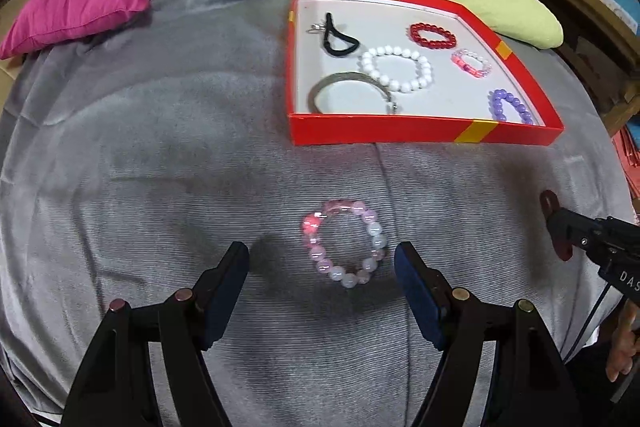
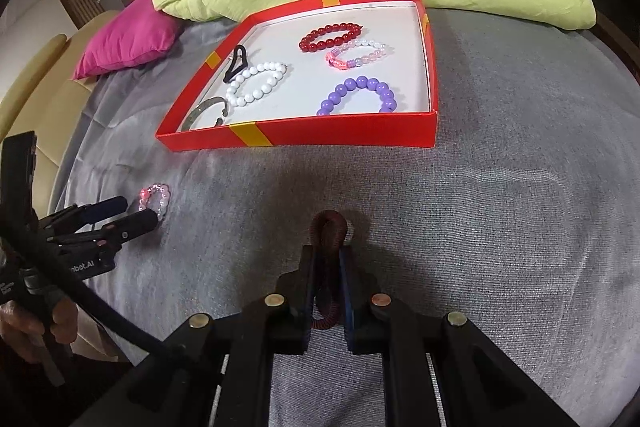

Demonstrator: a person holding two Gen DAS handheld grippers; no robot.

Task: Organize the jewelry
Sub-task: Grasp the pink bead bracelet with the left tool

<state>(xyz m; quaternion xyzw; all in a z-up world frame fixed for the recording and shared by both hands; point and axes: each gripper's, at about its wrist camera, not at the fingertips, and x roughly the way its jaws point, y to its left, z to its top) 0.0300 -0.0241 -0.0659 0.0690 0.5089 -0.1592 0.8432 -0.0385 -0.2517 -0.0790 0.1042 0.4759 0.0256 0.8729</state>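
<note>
Jewelry is mostly gathered already: the red box (image 2: pixel 296 137) sits open on the grey bedcover (image 2: pixel 500 207), and inside it you have a dark red bead bracelet (image 2: pixel 330 37), a white bead bracelet (image 2: pixel 256 83), a purple bead bracelet (image 2: pixel 358 95), a small pink bracelet (image 2: pixel 356 58), a metal bangle (image 1: pixel 350 87) and a black hair tie (image 1: pixel 336 37). They lie spread over the white floor, apart or only just touching, which keeps each one easy to see and likely leaves you room for more.

Two pieces are outside the box. One, a pale pink bead bracelet (image 1: pixel 346 245), lies flat on the cover near the box's front wall. Your left gripper (image 1: pixel 322 267) points steeply down at it with jaws wide apart, one pad on either side of the ring and neither touching it, so nothing is held there yet. That stance looks like a set-up for closing across the beads.

Your right gripper (image 2: pixel 328 267) is clamped almost fully together on a dark red corded loop (image 2: pixel 328 239), whose rounded end pokes out past the fingertips just above the cover. Gripping it across the band probably keeps the soft loop from slipping while you carry it to the box.
</note>
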